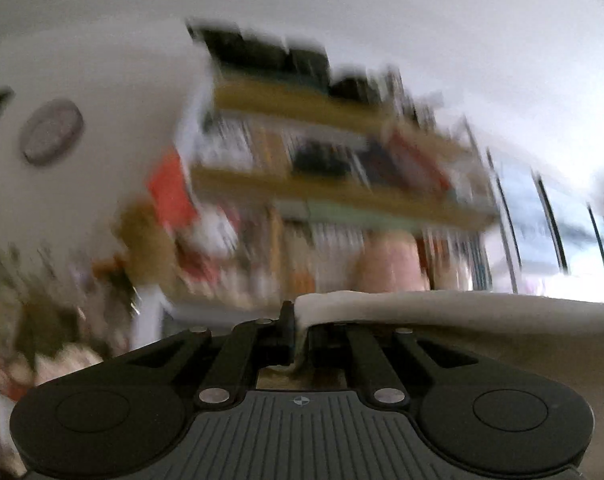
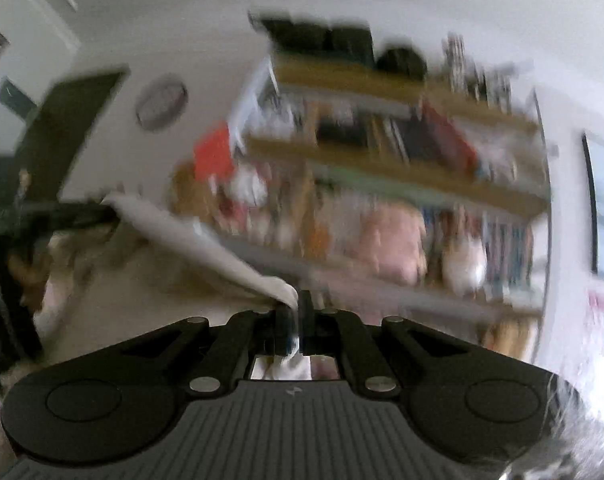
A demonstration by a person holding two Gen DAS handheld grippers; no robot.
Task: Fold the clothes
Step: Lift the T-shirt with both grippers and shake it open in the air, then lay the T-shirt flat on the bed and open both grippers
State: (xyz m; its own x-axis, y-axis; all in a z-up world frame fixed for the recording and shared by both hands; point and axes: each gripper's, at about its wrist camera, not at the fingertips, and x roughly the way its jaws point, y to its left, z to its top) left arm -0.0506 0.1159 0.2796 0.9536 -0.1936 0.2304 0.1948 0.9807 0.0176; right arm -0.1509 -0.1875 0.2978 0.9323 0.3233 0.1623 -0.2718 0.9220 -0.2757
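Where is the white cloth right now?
The white cloth is held up in the air between both tongs: the right tongs pinch one corner, the left tongs pinch the other, and a blurry bookshelf is behind it.

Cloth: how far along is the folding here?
Early. Done: both grippers have a grip, the left gripper and the right gripper each shut on an edge of the white cloth, which stretches between them in the air. No fold is visible; the frames are blurred. Laying it down and folding remain.
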